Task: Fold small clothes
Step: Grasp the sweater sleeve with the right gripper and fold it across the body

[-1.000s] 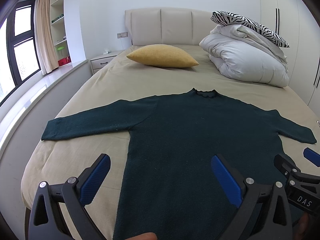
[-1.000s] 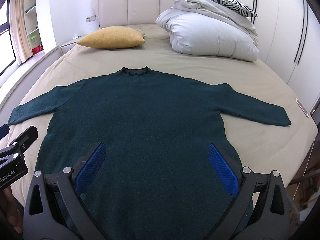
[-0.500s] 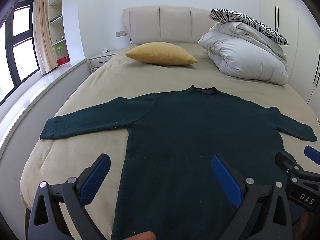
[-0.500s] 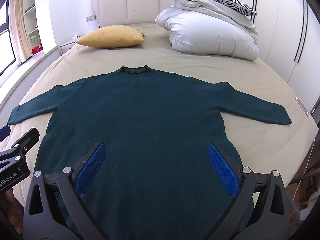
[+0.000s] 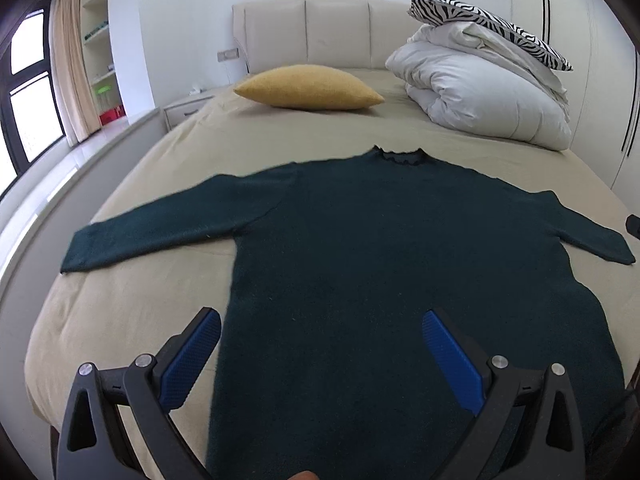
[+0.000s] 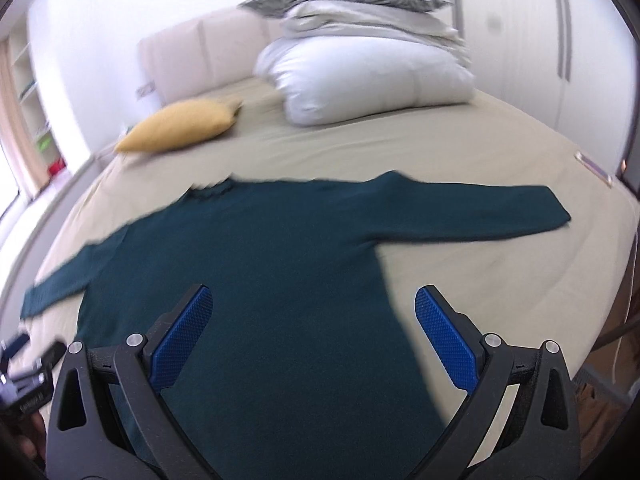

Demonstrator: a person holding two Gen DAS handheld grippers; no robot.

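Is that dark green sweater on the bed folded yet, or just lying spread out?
Spread out. The sweater lies flat on the bed, both sleeves stretched sideways, collar toward the headboard, no fold showing.

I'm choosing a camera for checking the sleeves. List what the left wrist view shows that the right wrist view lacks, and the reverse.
Left wrist view only: the window, the nightstand, and a sharp zebra-print pillow.

Right wrist view only: the right sleeve in full on the sheet, though motion-blurred.

Both: the dark green sweater spread flat, the yellow cushion, the white duvet, and open blue fingers.
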